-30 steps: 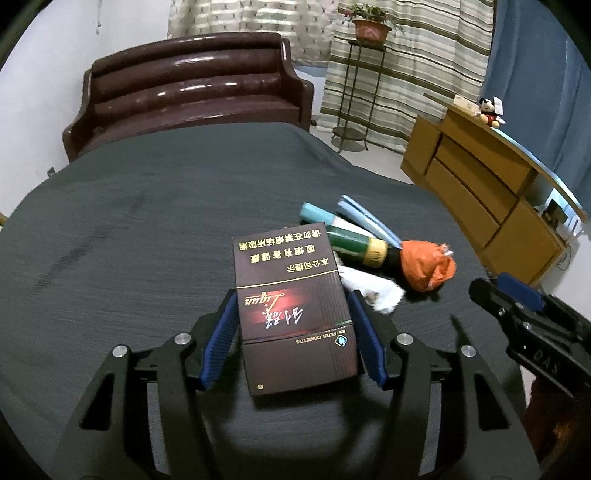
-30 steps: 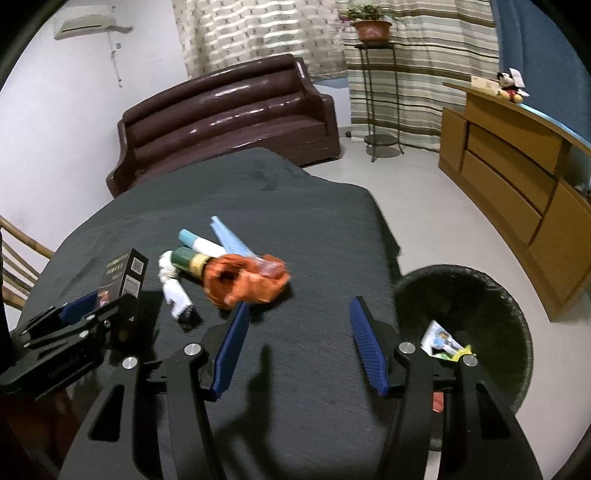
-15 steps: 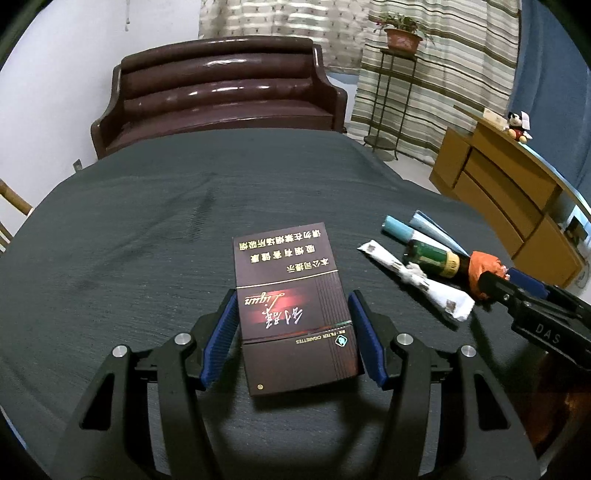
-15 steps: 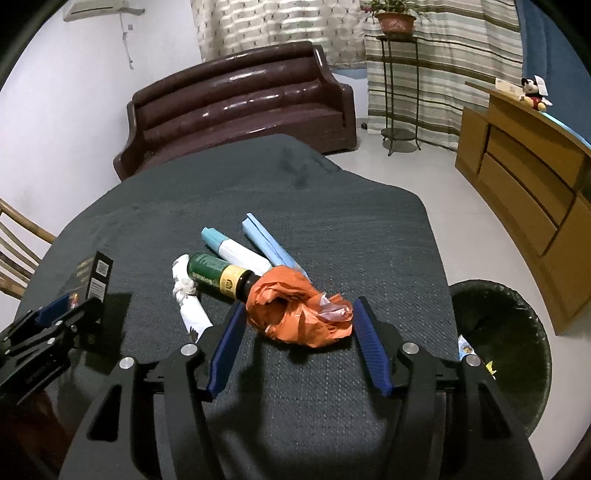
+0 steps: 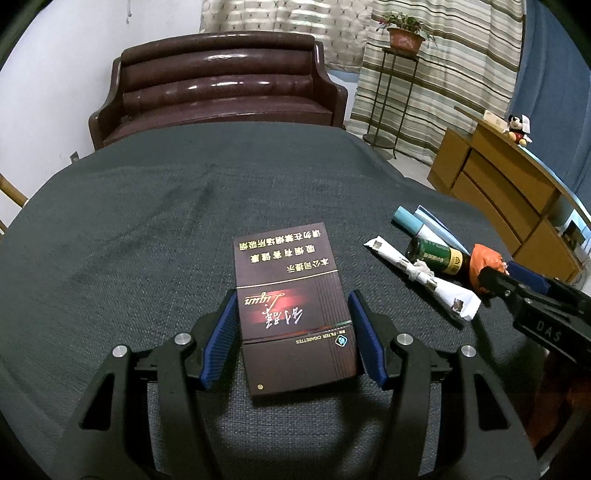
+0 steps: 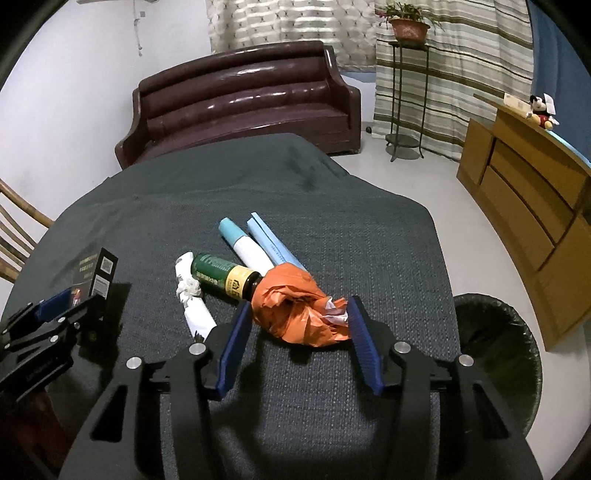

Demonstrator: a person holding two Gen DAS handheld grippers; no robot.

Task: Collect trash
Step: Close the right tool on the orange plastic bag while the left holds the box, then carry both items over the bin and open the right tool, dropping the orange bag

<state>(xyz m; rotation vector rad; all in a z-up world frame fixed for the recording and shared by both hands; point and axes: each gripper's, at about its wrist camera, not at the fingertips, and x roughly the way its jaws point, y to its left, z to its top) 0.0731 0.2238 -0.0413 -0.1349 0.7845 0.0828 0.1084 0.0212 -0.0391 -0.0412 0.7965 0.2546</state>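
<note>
Cigarette pack [image 5: 293,310]: dark maroon, gold lettering, clamped between left gripper [image 5: 293,339] pads. Orange crumpled bag [image 6: 299,314]: lay between right gripper [image 6: 297,343] spread, unclosed fingers.

We see a dark brown leather sofa [image 6: 243,107] against a white wall [image 6: 74,92], with striped curtains [image 6: 450,62] behind it and a potted plant [image 6: 410,24] on a tall metal stand [image 6: 404,96]. To the right, a wooden sideboard [image 6: 532,192] with a plush mouse [image 6: 541,110] on top stands on a pale floor [image 6: 461,229], and a blue curtain [image 5: 550,81] hangs behind it
</note>
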